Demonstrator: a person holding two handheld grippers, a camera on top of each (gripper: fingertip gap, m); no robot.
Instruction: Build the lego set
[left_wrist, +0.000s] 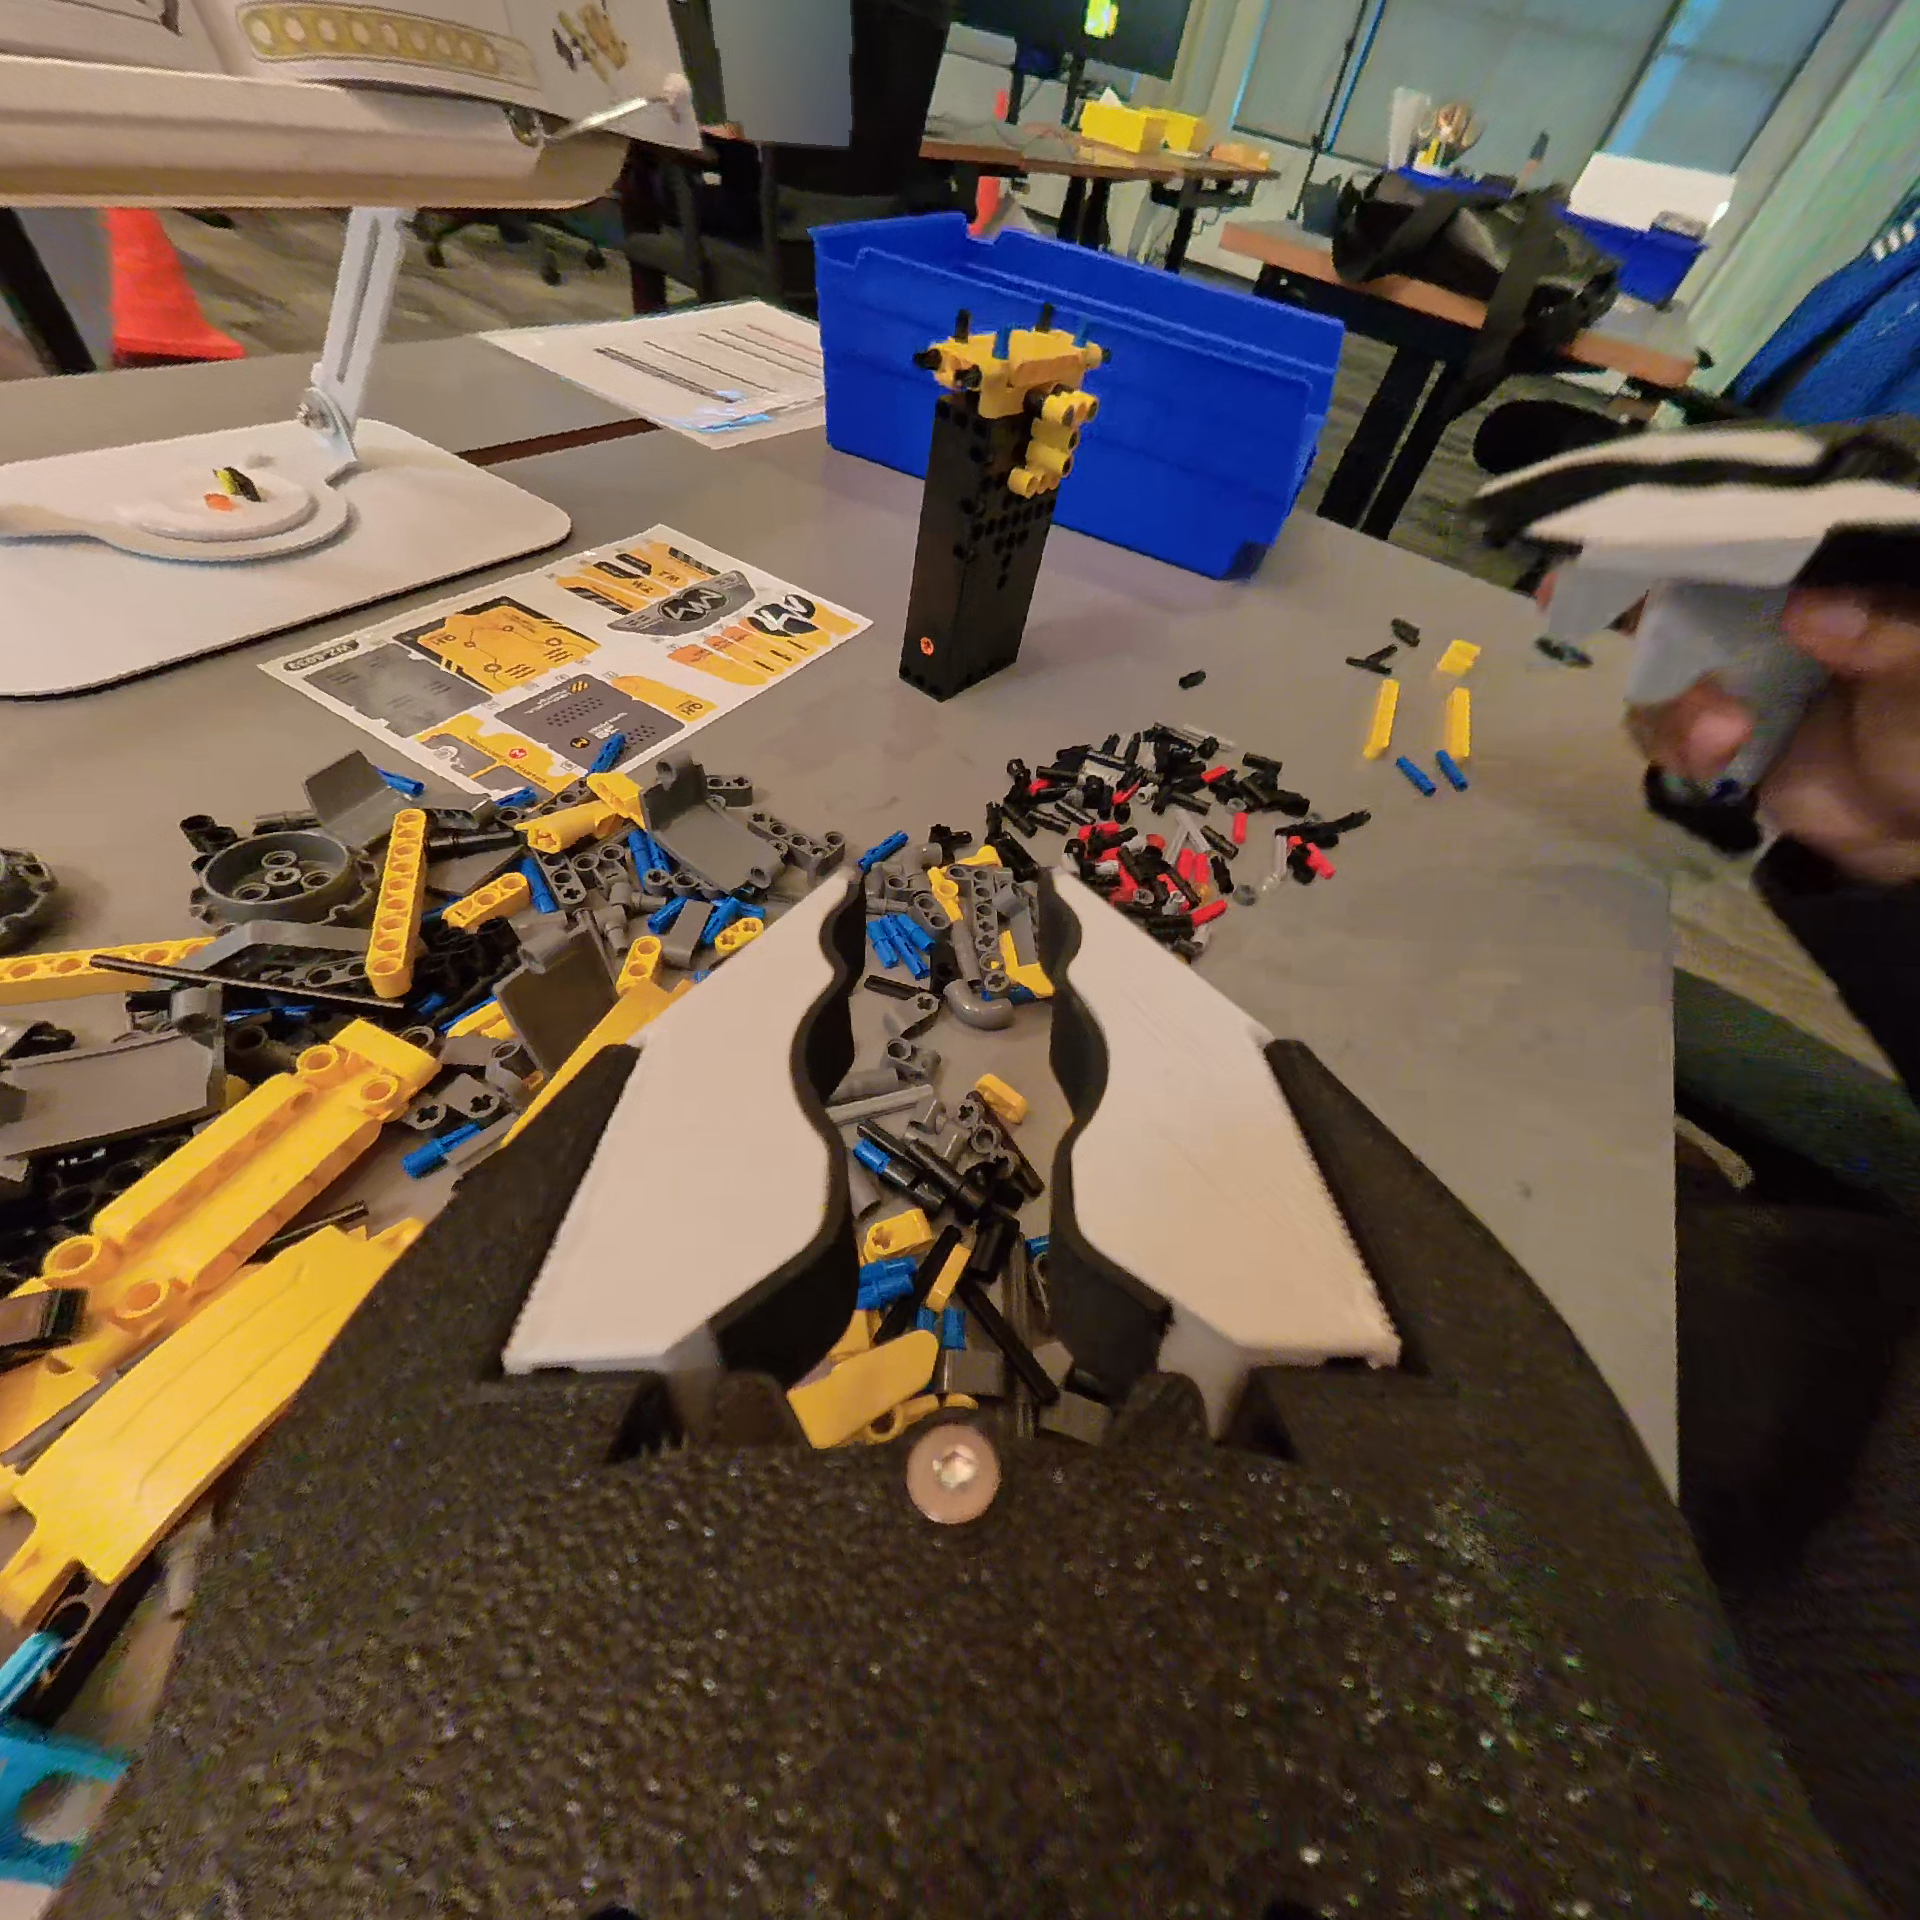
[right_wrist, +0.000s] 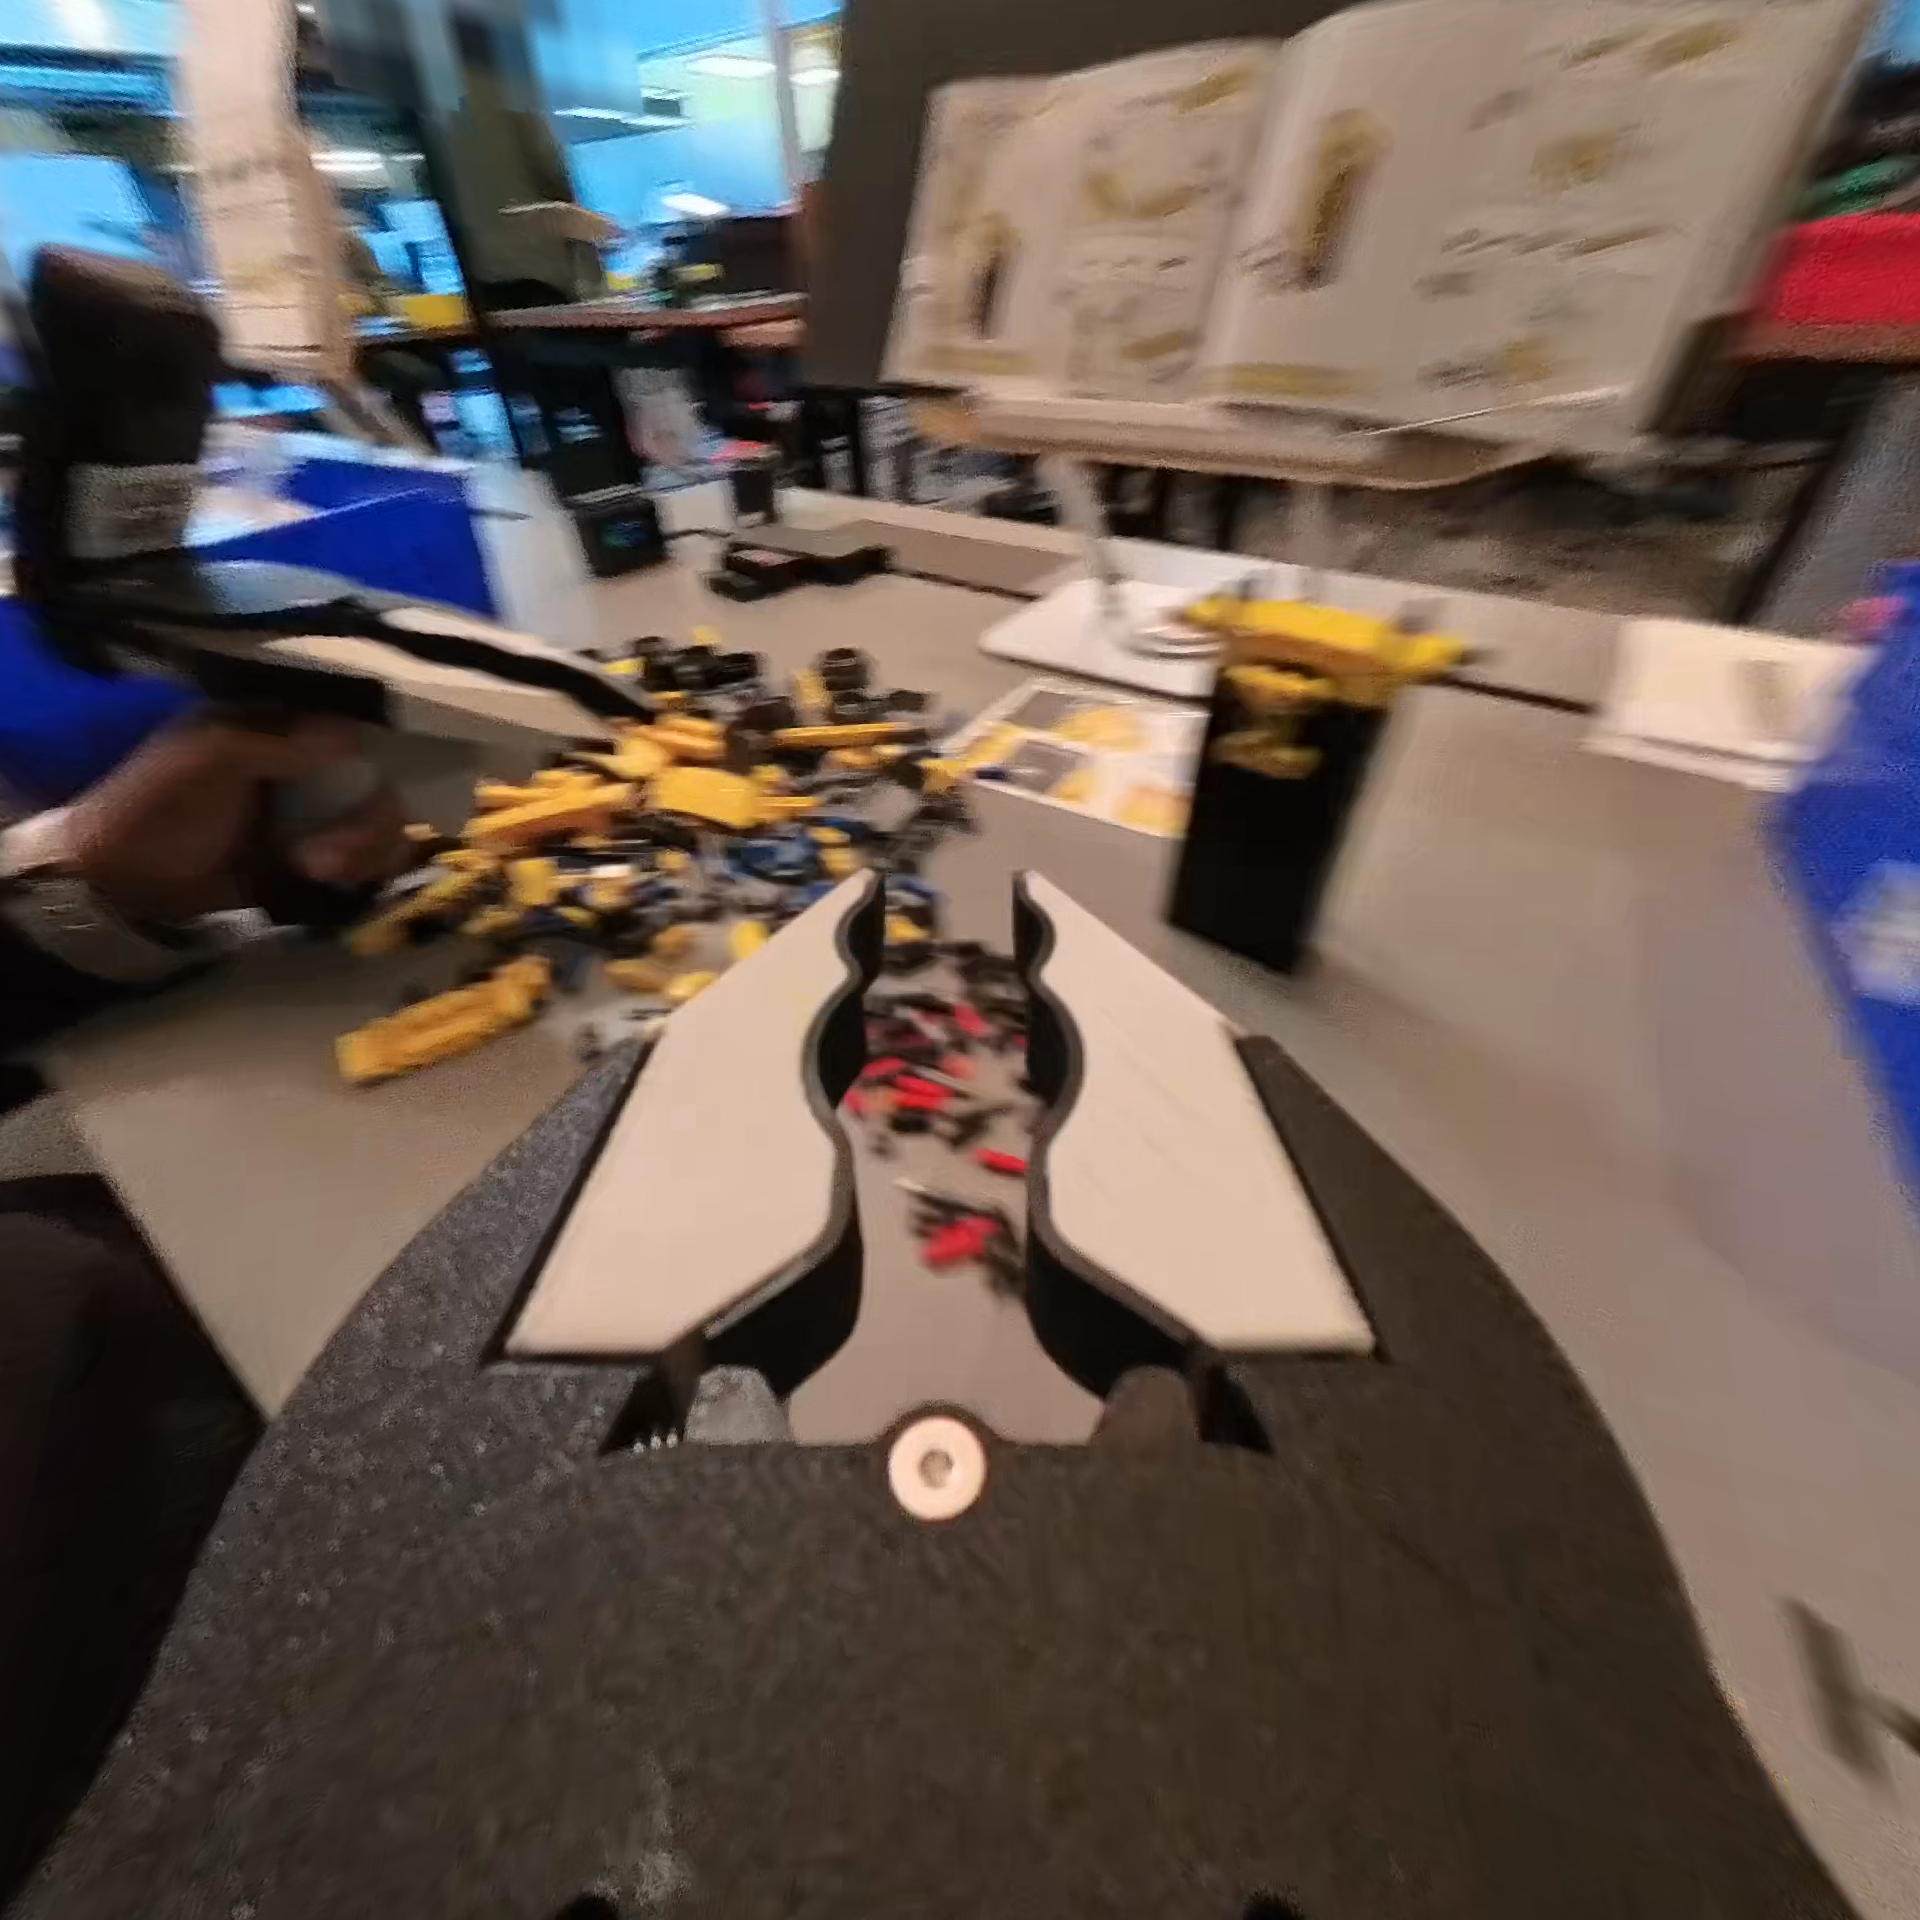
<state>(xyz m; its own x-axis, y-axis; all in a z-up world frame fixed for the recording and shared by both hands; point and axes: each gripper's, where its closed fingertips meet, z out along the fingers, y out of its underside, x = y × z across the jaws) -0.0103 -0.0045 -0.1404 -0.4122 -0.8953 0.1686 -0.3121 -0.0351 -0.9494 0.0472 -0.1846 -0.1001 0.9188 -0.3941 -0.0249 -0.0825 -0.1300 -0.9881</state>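
Note:
My left gripper (left_wrist: 951, 883) is open and empty, held low over a heap of yellow, black, grey and blue building parts (left_wrist: 436, 987) on the grey table (left_wrist: 1455, 1039). A black block tower with a yellow top (left_wrist: 977, 540) stands upright beyond it. A pile of small black and red pins (left_wrist: 1164, 821) lies to the right of my fingertips. My right gripper (right_wrist: 948, 894) is open and empty above the black and red pins (right_wrist: 935, 1101); this view is blurred. The tower (right_wrist: 1278, 790) stands to its right, the parts heap (right_wrist: 644, 810) to its left. The right gripper also shows in the left wrist view (left_wrist: 1662, 499), in a hand.
A sticker sheet (left_wrist: 561, 655) lies left of the tower. A blue bin (left_wrist: 1081, 384) stands behind it. A white stand base (left_wrist: 260, 561) holds an open instruction booklet (right_wrist: 1351, 229). Two yellow beams and blue pins (left_wrist: 1418, 727) lie at the right. The table edge runs along the right. Tip to tip, the grippers are about 20 centimeters apart.

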